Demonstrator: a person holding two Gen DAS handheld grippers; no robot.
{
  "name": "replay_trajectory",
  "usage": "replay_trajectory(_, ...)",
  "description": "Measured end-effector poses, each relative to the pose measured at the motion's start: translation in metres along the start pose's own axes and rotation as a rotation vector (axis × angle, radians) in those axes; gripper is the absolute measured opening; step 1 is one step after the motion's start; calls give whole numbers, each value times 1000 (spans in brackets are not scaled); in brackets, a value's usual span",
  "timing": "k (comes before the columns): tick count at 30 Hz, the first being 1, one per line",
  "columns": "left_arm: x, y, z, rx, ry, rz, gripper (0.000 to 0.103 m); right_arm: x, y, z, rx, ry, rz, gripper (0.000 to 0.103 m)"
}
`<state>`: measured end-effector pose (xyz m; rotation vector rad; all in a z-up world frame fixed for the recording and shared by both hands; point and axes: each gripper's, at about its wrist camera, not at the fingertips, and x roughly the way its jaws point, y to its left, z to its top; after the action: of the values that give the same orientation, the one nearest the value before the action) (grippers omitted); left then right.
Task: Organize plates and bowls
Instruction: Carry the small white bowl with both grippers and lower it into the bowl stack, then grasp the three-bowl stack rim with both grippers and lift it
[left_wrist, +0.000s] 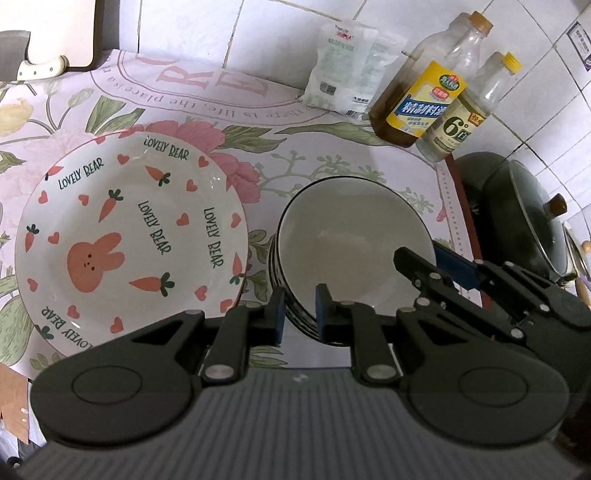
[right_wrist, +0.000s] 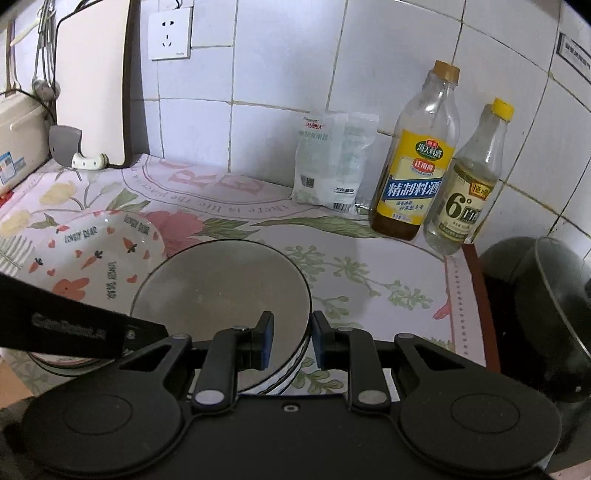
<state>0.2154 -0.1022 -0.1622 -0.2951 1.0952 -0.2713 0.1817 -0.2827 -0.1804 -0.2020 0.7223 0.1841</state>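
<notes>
A stack of white bowls with black rims (left_wrist: 351, 236) stands on the floral cloth, also in the right wrist view (right_wrist: 221, 288). A large "Lovely Bear" plate (left_wrist: 125, 240) with carrots and a rabbit lies to its left, seen too in the right wrist view (right_wrist: 92, 254). My left gripper (left_wrist: 300, 314) straddles the near left rim of the stack, jaws open a little. My right gripper (right_wrist: 292, 341) straddles the stack's right rim, jaws open a little; it shows in the left wrist view (left_wrist: 436, 266).
A tall cooking wine bottle (right_wrist: 413, 155), a vinegar bottle (right_wrist: 465, 184) and a white packet (right_wrist: 332, 162) stand by the tiled wall. A dark wok with lid (left_wrist: 524, 221) sits right of the counter edge. A cutting board (right_wrist: 92, 81) and cleaver lean at far left.
</notes>
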Motion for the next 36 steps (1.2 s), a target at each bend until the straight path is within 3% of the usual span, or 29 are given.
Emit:
replay_trajectory(8,-12,1,-3,-15,-26,-17,17,-13,-6,-6,39,-59,13,34)
replay_trajectory(16,-33,0,-14,-31,-78,-49,17,-55,-18,-21,55,-118,53,35)
replay_trajectory(21,-46,1,-24,-31,-120,-88,17,-84,-24,-34,46,-184,77,45)
replay_trajectory(24,-50,2,-31,-26,-158,-119,17,-95,-24,-45,40,-216,107,46)
replay_trajectory(31,-61,-3,-51,77,-256,-157,17,-100,-23,-69,38,-276,164,54)
replay_trajectory(36,-59,-4,-63,128,-282,-195,29,-89,-20,-85,37,-298,193,65)
